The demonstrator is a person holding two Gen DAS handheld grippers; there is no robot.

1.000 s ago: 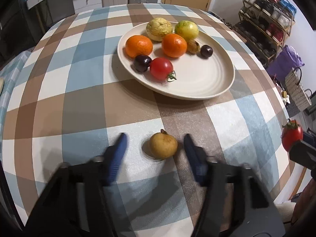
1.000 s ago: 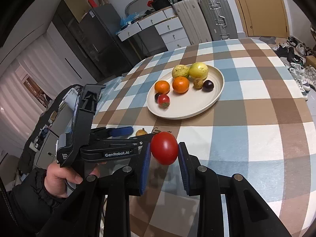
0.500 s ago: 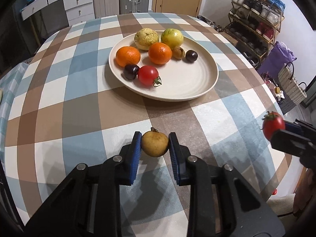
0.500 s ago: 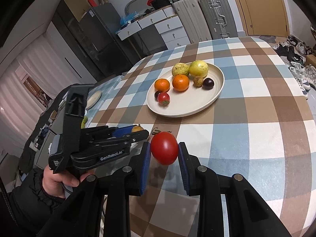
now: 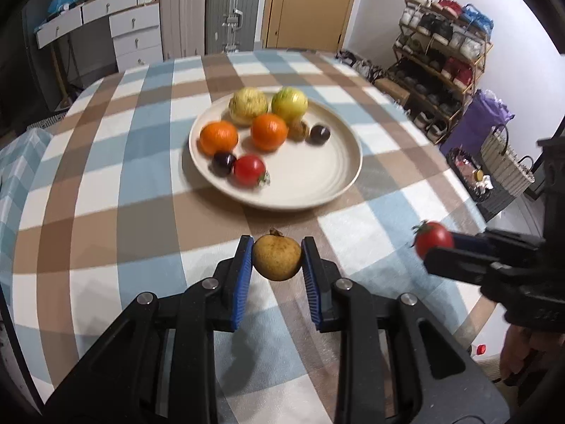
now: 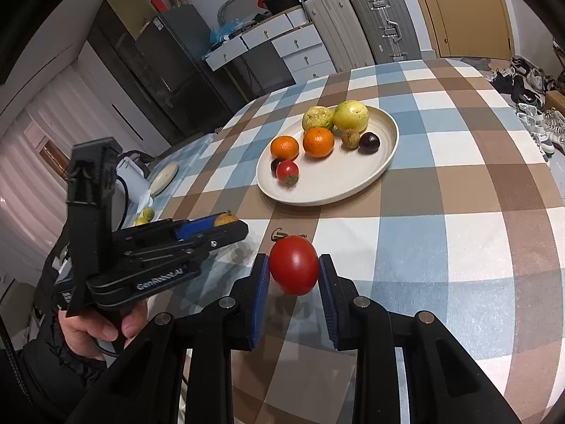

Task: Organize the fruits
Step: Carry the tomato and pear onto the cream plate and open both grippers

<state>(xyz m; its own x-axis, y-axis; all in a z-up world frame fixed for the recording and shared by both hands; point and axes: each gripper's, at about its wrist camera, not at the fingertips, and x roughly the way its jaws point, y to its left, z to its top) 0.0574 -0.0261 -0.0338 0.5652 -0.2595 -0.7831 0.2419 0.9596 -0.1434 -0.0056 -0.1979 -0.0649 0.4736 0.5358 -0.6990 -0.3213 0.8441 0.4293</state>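
Holding a small brown longan-like fruit (image 5: 277, 256) in my left gripper (image 5: 277, 261), pinched across its middle; my right gripper (image 6: 293, 275) clamps a soft, easily bruised tomato (image 6: 294, 264). Both hover ahead of the plate (image 5: 317, 190) over the bench (image 5: 106, 212).

Both hand-held grippers clamped, angled downward

The left hand-held gripper (image 5: 277, 258) pinches a small brownish fruit (image 5: 277, 257) between blue pads; the right hand-held gripper (image 6: 293, 270) grips a red tomato (image 6: 293, 269). A dark-sleeved hand (image 6: 102, 328) grips the left handle.
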